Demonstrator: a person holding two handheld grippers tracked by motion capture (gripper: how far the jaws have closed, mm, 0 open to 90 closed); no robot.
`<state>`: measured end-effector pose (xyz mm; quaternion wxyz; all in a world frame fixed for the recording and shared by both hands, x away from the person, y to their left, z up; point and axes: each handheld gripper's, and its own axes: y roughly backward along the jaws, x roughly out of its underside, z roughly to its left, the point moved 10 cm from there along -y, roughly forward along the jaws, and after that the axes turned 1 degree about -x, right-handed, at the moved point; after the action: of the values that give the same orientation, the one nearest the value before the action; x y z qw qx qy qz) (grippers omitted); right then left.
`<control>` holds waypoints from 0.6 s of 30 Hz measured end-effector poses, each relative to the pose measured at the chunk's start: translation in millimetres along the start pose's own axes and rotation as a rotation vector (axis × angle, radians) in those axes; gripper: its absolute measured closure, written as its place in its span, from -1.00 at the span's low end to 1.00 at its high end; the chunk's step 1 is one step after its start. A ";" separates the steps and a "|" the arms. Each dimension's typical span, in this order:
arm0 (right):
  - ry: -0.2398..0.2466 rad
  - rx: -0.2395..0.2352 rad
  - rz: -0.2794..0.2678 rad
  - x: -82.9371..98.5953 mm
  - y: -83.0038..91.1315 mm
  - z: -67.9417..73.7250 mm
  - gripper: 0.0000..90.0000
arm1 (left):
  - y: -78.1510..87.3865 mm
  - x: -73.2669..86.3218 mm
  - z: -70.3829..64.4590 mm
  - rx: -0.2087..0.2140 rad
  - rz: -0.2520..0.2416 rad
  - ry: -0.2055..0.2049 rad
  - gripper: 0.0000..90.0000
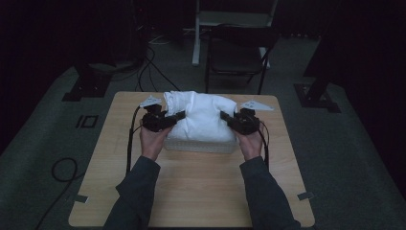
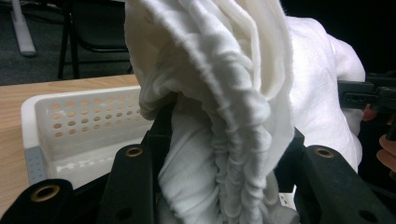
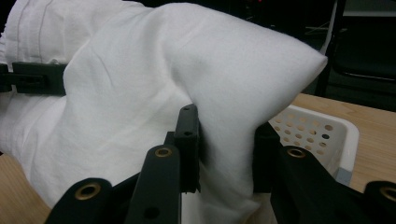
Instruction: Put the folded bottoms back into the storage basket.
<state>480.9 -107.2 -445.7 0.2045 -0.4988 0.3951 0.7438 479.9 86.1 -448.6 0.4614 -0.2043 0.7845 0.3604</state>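
Observation:
A bulky white cloth is held up over a white perforated basket in the middle of the wooden table. My left gripper is shut on the cloth's gathered left edge, with bunched folds squeezed between its jaws. On the other side, my right gripper is shut on the cloth's smooth right corner. The basket's holed wall shows beside the cloth in the left gripper view, and its holed wall also shows in the right gripper view. The cloth hides most of the basket's inside.
The light wooden table has bare surface in front of the basket and at both sides. A dark folding chair stands beyond the table's far edge. Cables lie on the grey floor at the left.

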 end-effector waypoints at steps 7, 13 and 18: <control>-0.010 0.002 -0.001 -2.3 -5.2 -2.9 0.59 | -4.5 -6.7 4.9 -0.013 0.003 -0.010 0.22; -0.013 -0.001 -0.002 -6.4 -7.7 -4.8 0.59 | -7.4 -11.8 9.0 -0.013 0.002 0.001 0.22; -0.018 0.003 -0.005 -9.8 -10.7 -6.5 0.59 | -10.3 -16.9 11.8 -0.020 0.006 0.001 0.22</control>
<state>496.3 -105.0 -442.1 0.2107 -0.4928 0.3929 0.7472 501.8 88.0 -441.5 0.4580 -0.2069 0.7815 0.3697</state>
